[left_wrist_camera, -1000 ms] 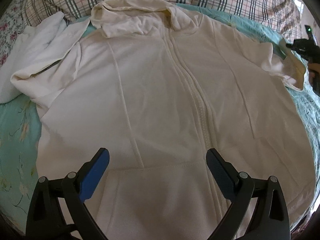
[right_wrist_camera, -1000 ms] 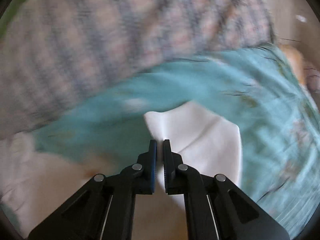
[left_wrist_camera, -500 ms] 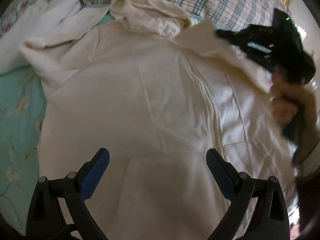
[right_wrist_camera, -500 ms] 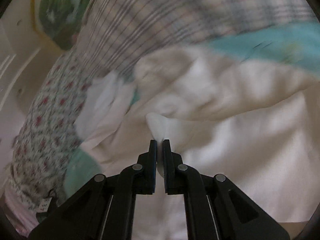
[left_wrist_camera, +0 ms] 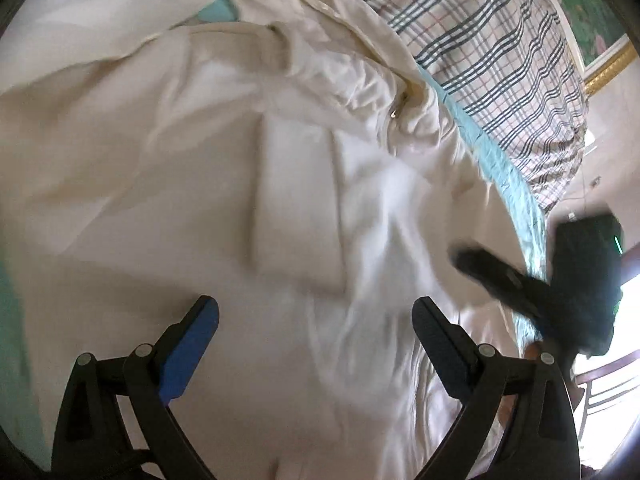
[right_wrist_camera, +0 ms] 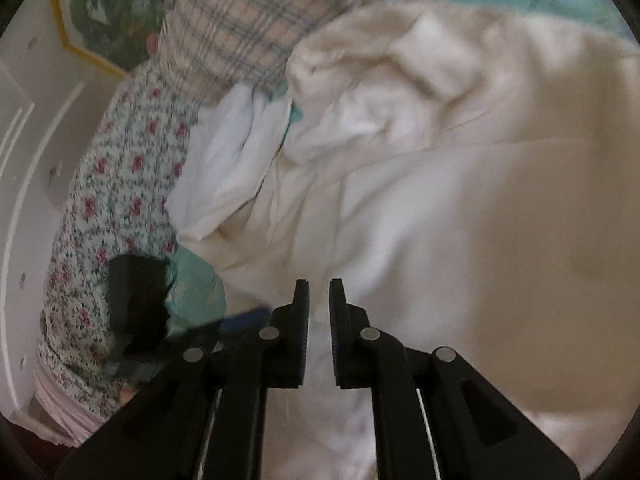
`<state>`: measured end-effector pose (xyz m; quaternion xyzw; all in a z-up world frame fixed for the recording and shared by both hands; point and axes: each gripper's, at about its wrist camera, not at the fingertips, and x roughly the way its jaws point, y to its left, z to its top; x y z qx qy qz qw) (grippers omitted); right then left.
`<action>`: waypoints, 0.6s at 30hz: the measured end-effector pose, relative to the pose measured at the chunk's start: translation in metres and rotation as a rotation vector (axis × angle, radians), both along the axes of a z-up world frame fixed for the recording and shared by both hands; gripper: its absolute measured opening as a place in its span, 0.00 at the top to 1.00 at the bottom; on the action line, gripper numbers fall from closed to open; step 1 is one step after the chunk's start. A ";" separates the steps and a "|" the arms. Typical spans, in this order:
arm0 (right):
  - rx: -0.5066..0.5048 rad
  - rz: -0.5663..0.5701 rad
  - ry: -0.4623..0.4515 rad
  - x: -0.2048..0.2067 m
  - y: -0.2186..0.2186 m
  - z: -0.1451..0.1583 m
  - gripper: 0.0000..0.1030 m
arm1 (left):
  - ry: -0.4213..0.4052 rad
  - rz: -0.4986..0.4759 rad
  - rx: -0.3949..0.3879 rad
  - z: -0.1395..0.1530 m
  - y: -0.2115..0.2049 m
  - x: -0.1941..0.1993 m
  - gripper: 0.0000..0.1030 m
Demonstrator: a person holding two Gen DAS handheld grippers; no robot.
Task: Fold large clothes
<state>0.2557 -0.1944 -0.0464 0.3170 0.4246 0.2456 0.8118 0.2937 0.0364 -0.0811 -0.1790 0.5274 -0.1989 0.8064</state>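
Left wrist view: cream jacket [left_wrist_camera: 280, 200], lettering unreadable.

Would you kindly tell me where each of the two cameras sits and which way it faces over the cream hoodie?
Left wrist: on the left gripper, jaws wide open, looking steeply down on the cream hoodie; the right gripper shows at right.
Right wrist: on the right gripper, jaws opening with nothing clearly pinched, looking across the hoodie toward the floral bedding; the left gripper shows at lower left.
Shared: hoodie, plaid blanket, teal sheet, and each other's gripper.
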 end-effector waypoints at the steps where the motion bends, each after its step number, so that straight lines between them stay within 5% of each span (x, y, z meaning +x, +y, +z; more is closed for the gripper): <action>1: -0.007 -0.027 -0.007 -0.009 -0.013 0.003 0.90 | 0.003 -0.010 0.024 -0.004 -0.007 0.014 0.08; 3: -0.028 -0.092 -0.023 -0.030 -0.037 0.011 0.90 | -0.010 -0.017 0.055 -0.008 -0.016 0.031 0.20; 5: -0.060 -0.177 -0.042 -0.050 -0.063 0.017 0.90 | -0.038 -0.027 0.092 -0.010 -0.024 0.040 0.48; 7: -0.085 -0.264 -0.042 -0.063 -0.085 0.024 0.90 | -0.051 -0.025 0.129 -0.012 -0.029 0.046 0.97; 9: -0.091 -0.338 -0.047 -0.074 -0.105 0.028 0.90 | -0.065 -0.020 0.124 -0.011 -0.030 0.045 0.96; 12: -0.126 -0.446 -0.071 -0.088 -0.134 0.039 0.89 | -0.177 0.090 0.226 0.009 -0.018 0.024 0.96; 16: -0.222 -0.556 -0.031 -0.084 -0.165 0.038 0.35 | -0.180 0.152 0.279 0.005 0.010 0.017 0.96; 18: -0.234 -0.559 0.000 -0.072 -0.175 0.029 0.34 | -0.157 0.167 0.270 -0.001 0.020 0.015 0.96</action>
